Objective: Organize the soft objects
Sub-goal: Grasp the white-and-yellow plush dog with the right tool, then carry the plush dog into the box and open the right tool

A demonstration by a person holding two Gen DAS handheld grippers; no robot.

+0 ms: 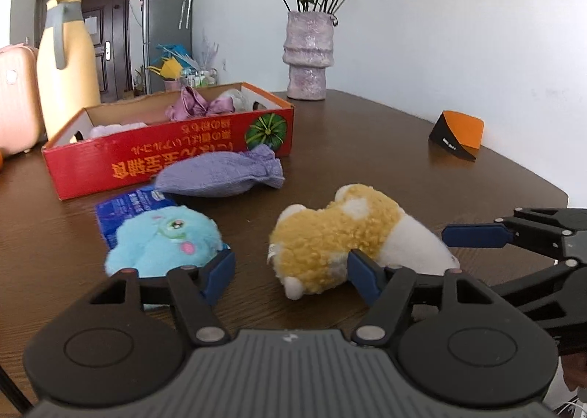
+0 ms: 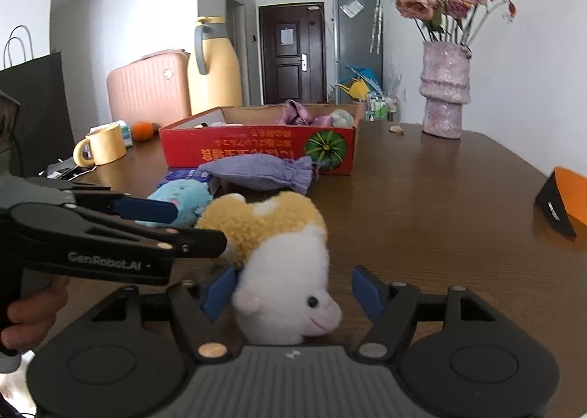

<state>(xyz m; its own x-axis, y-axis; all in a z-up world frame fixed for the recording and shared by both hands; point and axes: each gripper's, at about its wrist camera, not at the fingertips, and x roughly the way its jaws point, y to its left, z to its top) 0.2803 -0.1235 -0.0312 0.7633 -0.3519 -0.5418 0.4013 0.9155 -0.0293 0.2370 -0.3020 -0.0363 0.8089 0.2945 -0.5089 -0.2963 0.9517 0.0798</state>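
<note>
Both our tongs gape: right tongs (image 2: 293, 291) straddle the tan-and-white plush (image 2: 282, 256), left tongs (image 1: 291, 271) beside its rump. Closing both could stretch it or nudge the blue plush (image 1: 165, 238).

The right tool (image 2: 293, 291) hangs low over the brown table (image 2: 422, 198) with its blue pads spread wide on either side of the white head of a tan plush (image 2: 279, 256); the left pad looks to touch the fur, the right one stands clear. The left tool (image 2: 172, 227) reaches in from the left, its tips at the plush's tan back. Behind it lie a blue plush (image 2: 183, 198) and a purple pouch (image 2: 260, 172), just before a red box (image 2: 256, 152) with soft things inside. A yellow mug (image 2: 104, 145) and a vase (image 2: 444, 88) stand farther back.
</note>
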